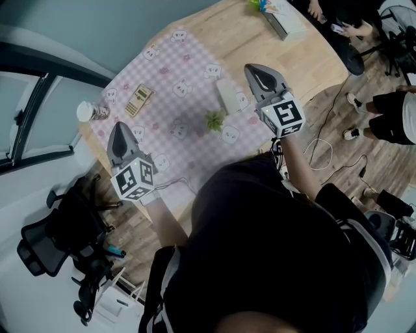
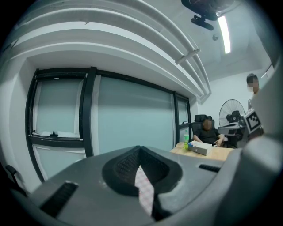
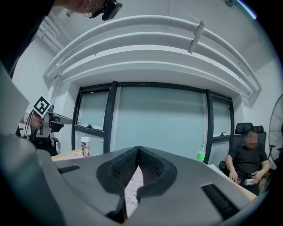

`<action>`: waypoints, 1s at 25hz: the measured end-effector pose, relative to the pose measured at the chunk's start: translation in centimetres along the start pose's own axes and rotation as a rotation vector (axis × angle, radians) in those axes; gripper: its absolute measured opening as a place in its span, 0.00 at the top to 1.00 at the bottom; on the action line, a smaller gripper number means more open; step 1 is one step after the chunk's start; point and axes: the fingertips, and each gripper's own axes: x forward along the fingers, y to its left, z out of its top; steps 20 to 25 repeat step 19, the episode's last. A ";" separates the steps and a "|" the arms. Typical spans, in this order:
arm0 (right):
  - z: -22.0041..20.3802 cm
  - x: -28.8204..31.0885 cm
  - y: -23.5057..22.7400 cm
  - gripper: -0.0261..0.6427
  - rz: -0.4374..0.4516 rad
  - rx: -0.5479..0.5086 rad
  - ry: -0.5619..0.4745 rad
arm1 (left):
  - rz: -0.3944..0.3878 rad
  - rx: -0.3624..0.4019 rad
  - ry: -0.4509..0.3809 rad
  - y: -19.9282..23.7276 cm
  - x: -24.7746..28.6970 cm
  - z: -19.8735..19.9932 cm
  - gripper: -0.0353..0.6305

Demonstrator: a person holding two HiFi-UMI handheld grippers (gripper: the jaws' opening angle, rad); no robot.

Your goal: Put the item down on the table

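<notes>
Both grippers hang above a wooden table (image 1: 316,53) covered by a pink checked cloth (image 1: 188,65). My left gripper (image 1: 119,126) is over the cloth's near left corner, jaws together and empty; its own view (image 2: 140,151) shows only a sliver of cloth between them. My right gripper (image 1: 251,67) hovers near the cloth's right side, shut with nothing in it (image 3: 139,150). On the cloth lie a small green plant (image 1: 214,119), a white box (image 1: 228,95) and a flat patterned card (image 1: 138,100). A paper cup (image 1: 88,112) stands at the left edge.
A tissue box (image 1: 286,23) and a green bottle (image 1: 260,5) stand at the table's far end. People sit beyond it (image 3: 250,161). A black office chair (image 1: 58,240) is on the floor at the left. A cable (image 1: 320,154) lies right of the table.
</notes>
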 end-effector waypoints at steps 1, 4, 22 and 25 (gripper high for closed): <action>0.0 0.0 0.0 0.94 0.000 0.001 -0.001 | 0.000 0.000 0.001 0.0 0.0 0.0 0.95; 0.1 0.0 -0.2 0.94 -0.003 0.000 0.002 | -0.001 0.000 0.003 0.0 -0.1 0.0 0.95; -1.0 -0.1 -2.1 0.94 -0.052 0.036 0.028 | -0.005 0.041 0.020 -0.9 0.2 -0.1 0.95; -1.0 -0.1 -2.1 0.94 -0.052 0.036 0.028 | -0.005 0.041 0.020 -0.9 0.2 -0.1 0.95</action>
